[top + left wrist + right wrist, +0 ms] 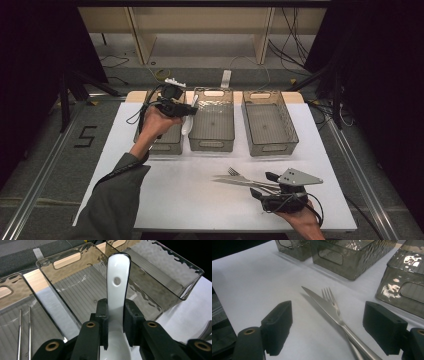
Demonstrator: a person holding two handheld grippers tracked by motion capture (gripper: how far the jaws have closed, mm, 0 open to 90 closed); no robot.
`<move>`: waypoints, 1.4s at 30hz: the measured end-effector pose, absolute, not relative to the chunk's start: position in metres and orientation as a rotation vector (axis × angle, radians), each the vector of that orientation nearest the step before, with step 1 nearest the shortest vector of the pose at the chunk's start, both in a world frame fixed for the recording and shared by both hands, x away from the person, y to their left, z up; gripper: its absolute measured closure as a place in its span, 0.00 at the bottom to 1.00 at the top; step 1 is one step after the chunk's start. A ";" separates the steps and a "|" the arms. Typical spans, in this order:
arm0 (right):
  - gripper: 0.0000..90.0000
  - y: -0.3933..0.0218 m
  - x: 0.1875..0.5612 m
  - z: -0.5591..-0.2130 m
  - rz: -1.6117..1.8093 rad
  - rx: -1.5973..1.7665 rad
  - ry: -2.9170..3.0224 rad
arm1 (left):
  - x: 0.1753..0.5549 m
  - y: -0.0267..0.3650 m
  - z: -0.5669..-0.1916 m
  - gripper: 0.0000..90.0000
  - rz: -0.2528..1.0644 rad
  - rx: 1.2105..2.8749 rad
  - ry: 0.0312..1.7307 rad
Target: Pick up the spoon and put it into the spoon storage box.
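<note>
My left gripper (116, 322) is clamped on a glossy white ceramic soup spoon (118, 287), pads on the handle, handle end pointing away from me. Taking the middle bin, a smoky translucent plastic tray with cut-out handles (212, 120), as landmark: spoon hangs over its left edge, in the gap to the matching left bin (167, 142). That left bin has a pair of thin metal chopsticks (24, 332) lying flat on its floor. A third matching bin (269, 122) sits right of the middle one.

My right gripper (328, 330) has its jaws wide apart, gripping nothing, resting low on the white table (175, 190) in front of the middle bin. A stainless steel table knife (329, 311) and a steel fork (329, 298) lie crossed between the jaws, touching each other, tips toward the bins.
</note>
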State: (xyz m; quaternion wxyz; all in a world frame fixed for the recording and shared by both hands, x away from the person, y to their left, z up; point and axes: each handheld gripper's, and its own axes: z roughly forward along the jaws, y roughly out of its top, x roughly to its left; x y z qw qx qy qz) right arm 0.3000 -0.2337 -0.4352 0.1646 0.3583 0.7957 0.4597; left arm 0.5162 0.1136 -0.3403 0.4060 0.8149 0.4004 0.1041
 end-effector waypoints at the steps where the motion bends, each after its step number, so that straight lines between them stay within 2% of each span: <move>1: 0.28 -0.234 0.300 -0.435 1.310 1.023 2.267 | 0.517 0.112 -0.341 0.83 0.267 2.058 1.009; 29: 0.28 -0.233 0.299 -0.435 1.312 1.017 2.271 | 0.542 0.084 -0.361 0.83 0.236 2.035 1.071; 42: 0.28 -0.233 0.299 -0.435 1.313 1.013 2.275 | 0.548 0.085 -0.374 0.83 0.237 2.034 1.092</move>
